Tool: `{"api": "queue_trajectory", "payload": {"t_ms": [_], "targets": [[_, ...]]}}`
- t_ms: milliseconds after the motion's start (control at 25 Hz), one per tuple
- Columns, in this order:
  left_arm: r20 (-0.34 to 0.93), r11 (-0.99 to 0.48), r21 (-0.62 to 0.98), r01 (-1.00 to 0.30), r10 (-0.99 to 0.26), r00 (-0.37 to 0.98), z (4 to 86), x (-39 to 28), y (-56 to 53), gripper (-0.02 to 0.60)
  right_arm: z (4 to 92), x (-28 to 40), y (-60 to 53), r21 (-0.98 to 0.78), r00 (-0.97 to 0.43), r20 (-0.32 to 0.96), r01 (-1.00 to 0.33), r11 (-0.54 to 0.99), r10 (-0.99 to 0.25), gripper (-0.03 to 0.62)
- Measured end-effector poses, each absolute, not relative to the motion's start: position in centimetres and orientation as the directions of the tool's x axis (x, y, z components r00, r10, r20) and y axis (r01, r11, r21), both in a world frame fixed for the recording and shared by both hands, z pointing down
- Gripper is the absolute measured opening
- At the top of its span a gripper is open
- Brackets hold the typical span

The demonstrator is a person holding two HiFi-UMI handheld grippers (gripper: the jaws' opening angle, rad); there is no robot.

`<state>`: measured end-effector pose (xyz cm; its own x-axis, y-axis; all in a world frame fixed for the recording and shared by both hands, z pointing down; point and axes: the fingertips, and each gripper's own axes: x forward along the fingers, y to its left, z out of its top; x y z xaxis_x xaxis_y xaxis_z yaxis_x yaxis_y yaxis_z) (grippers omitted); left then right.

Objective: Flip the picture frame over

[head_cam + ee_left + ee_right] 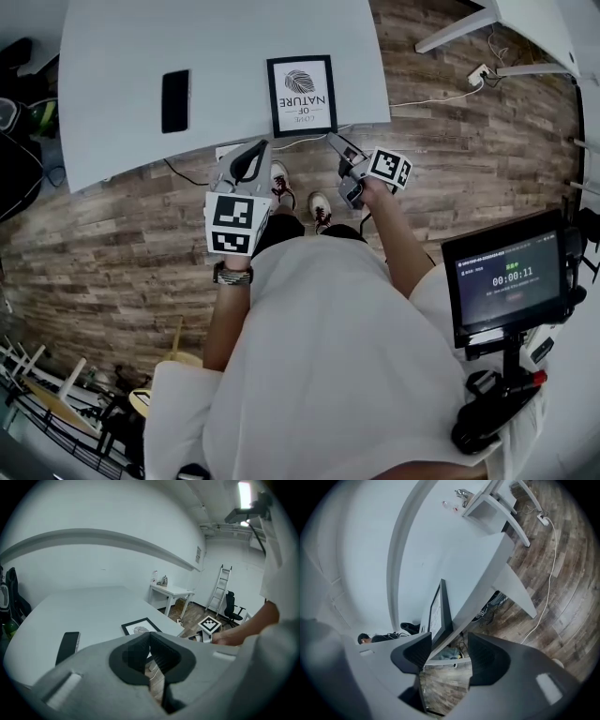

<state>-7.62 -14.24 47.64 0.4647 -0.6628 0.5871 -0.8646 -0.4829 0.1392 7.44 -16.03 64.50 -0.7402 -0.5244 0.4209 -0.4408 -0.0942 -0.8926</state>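
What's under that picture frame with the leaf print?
The white table, which the picture frame lies flat on, print up. The frame's back, and anything beneath it, is covered.

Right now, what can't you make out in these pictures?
Back of the black-framed leaf print: head view, lies against the white table.
Its picture: right gripper view, seen nearly edge-on.
Small items on the far white side table: left gripper view, too small.

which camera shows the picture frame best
The head view: the picture frame lies face up, whole, print plain. The left gripper view shows it small, near edge hidden; the right gripper view shows it nearly edge-on.
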Motion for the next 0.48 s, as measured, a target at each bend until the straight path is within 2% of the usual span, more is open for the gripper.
{"api": "queue_trajectory", "payload": {"t_ms": [160,280,360,480], "targets": [[0.558,-0.509,0.124,-0.852,-0.674,0.484,45.9,-7.3,-16.1,0.006,62.6,9.5,-15.7,-0.827,-0.663,0.505,-0.555,-0.090,-0.553,0.218],[0.534,-0.527,0.100,-0.844,-0.687,0.493,43.8,-6.7,-16.9,0.006,59.0,11.5,-16.2,-0.769,-0.606,0.527,-0.638,-0.032,-0.596,0.165],[0.516,-0.534,0.081,-0.842,-0.700,0.493,42.4,-6.3,-17.1,0.006,56.4,12.9,-17.0,-0.727,-0.573,0.518,-0.687,0.027,-0.634,0.101],[0.490,-0.541,0.061,-0.839,-0.716,0.497,40.9,-6.0,-18.0,0.006,52.7,13.8,-18.9,-0.671,-0.534,0.488,-0.735,0.094,-0.690,0.057]]}}
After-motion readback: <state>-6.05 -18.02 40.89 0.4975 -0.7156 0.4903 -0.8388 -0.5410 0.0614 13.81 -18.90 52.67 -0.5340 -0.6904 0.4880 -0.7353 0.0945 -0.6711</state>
